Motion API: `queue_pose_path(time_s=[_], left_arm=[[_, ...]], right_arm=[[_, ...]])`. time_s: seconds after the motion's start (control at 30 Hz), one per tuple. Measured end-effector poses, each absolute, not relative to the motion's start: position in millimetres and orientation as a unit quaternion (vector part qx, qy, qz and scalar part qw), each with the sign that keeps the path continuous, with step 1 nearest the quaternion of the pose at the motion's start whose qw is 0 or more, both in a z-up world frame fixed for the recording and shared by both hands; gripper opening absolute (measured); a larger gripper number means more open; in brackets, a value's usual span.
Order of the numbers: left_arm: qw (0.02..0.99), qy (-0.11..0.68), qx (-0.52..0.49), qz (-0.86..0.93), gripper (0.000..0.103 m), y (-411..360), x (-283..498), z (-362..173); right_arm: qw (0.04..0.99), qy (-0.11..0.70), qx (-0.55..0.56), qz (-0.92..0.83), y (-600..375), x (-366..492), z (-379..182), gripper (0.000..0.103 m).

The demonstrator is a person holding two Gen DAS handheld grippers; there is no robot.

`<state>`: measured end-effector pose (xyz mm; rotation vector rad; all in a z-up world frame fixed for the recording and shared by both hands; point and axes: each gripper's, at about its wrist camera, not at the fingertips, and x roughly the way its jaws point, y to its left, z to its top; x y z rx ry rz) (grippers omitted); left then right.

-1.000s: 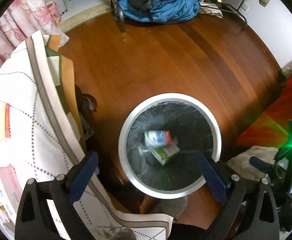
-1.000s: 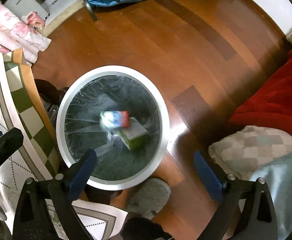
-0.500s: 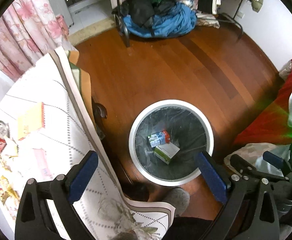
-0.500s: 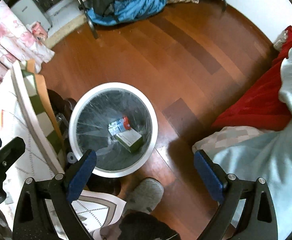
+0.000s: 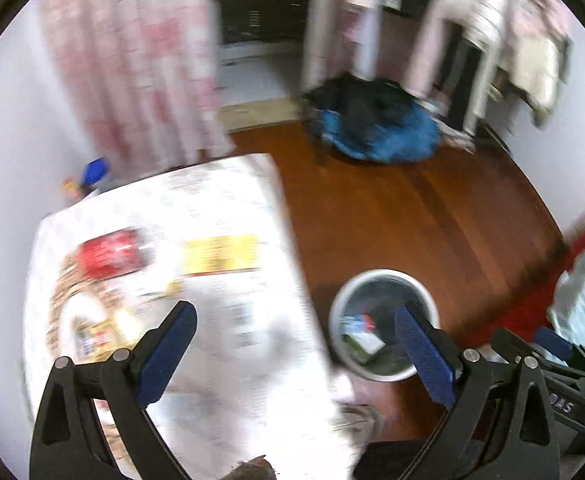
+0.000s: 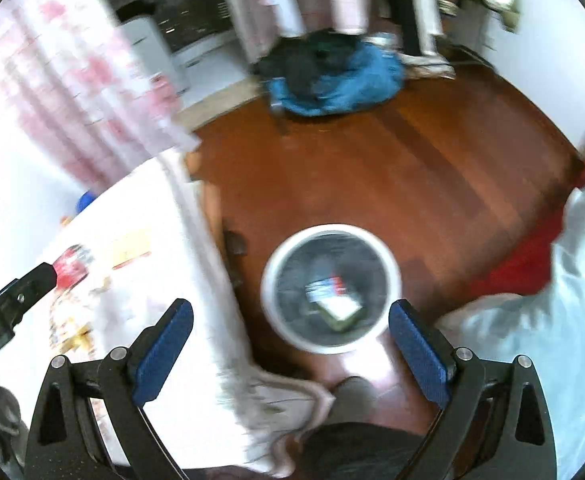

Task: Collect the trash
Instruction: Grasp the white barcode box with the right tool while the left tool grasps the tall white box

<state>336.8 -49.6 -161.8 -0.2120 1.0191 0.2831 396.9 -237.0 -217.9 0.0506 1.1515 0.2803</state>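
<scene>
A round white-rimmed trash bin with a dark liner stands on the wooden floor; two small cartons lie inside it. The same bin shows at lower right in the blurred left wrist view. A red can and a yellow packet lie on the white tablecloth. My left gripper hangs open and empty high over the table's edge. My right gripper is open and empty, high above the bin. The red can also appears in the right wrist view.
A patterned plate with wrappers sits on the table near the left. A blue and black clothes heap lies on the far floor under a rack. Pink floral curtains hang behind the table. A red blanket lies right of the bin. A slippered foot stands below it.
Both grippers have risen well above the bin and swung left, so the tabletop with the red can and yellow packet now fills much of the left view. Both stay open.
</scene>
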Motion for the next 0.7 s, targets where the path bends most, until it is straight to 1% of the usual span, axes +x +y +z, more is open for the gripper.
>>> queue_pose_path(time_s=[0.1,0.2,0.4,0.47,0.5,0.53,0.57,0.6,0.63,0.7], left_arm=[[0.841,0.489,-0.130,0.190,0.102,7,300,-171],[0.806,0.510,-0.171,0.246,0.102,62,262,-203],[0.736,0.550,-0.231,0.319,0.102,125,201,-273],[0.719,0.560,-0.253,0.326,0.102,140,186,-289],[0.712,0.563,-0.266,0.325,0.101,143,183,-295],[0.706,0.565,-0.278,0.324,0.102,144,181,-301],[0.702,0.565,-0.294,0.318,0.101,144,180,-304],[0.699,0.563,-0.314,0.310,0.101,142,180,-308],[0.697,0.562,-0.324,0.305,0.101,141,182,-309],[0.694,0.560,-0.351,0.286,0.101,132,187,-312]], right_arm=[[0.817,0.552,-0.003,0.168,-178,387,-229,0.099],[0.793,0.576,-0.027,0.200,-115,382,-259,0.099],[0.751,0.615,-0.083,0.226,-24,377,-331,0.099],[0.744,0.623,-0.095,0.223,-7,379,-350,0.096],[0.738,0.628,-0.098,0.227,2,379,-359,0.089],[0.734,0.632,-0.103,0.227,10,381,-364,0.077],[0.727,0.638,-0.106,0.231,14,380,-369,0.069],[0.727,0.637,-0.115,0.230,15,381,-370,0.056],[0.728,0.634,-0.120,0.231,15,379,-370,0.049],[0.730,0.635,-0.115,0.225,6,376,-367,0.049]])
